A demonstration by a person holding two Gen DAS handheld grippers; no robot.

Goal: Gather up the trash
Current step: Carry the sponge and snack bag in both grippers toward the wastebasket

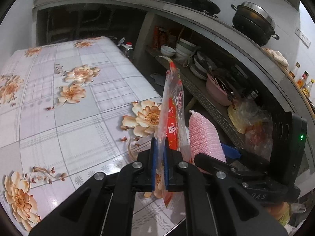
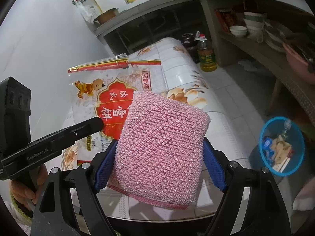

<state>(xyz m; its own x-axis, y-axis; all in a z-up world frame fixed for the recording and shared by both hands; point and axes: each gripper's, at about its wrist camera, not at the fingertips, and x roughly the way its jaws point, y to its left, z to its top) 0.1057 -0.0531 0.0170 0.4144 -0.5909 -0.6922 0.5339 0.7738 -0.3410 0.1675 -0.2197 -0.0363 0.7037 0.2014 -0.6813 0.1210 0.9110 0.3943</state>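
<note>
My left gripper (image 1: 159, 143) is shut on the lower edge of a clear snack wrapper with red print (image 1: 173, 106), which stands upright and edge-on over the table's right side. In the right wrist view the same wrapper (image 2: 114, 90) shows flat-on, pinched by the left gripper (image 2: 96, 124) coming in from the left. Between the blue pads of my right gripper (image 2: 159, 145) sits a pink mesh scrubbing pad (image 2: 165, 122), gripped by its sides above the table. That pad (image 1: 204, 137) hangs just right of the wrapper. A blue bin (image 2: 262, 133) holding several scraps stands on the floor at the right.
The table (image 1: 59, 108) has a floral plaid cover. Beside it runs a concrete counter with a shelf of bowls and plates (image 1: 187, 49) and a black pot (image 1: 254, 21) on top. An oil bottle (image 2: 206, 57) stands on the floor past the table's far end. A hand (image 2: 21, 190) holds the left gripper.
</note>
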